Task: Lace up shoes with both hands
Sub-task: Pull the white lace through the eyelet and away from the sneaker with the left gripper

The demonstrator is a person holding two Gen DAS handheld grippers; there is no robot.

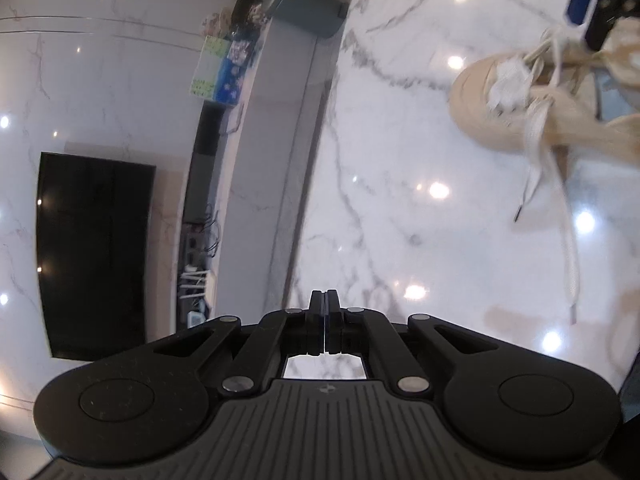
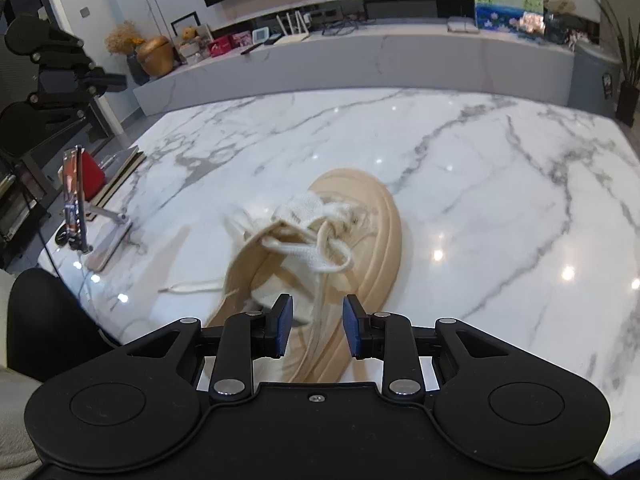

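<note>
With the beige sneaker (image 2: 320,248) lying on the marble counter (image 2: 480,168), its laces (image 2: 316,252) loosely crossed, the knot is judged unfinished: the right tool (image 2: 318,330) is held part-open and empty, the left tool (image 1: 325,322) closed on nothing, so a lace end must be regrasped.

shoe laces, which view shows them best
The right wrist view: the laces sit centred, crossing on the shoe. The left wrist view only catches them blurred at its right edge.

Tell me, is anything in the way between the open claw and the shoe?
Nothing visible is. The right gripper hangs open right over the tan shoe and its white lace, with no other thing between them on the marble table.
</note>
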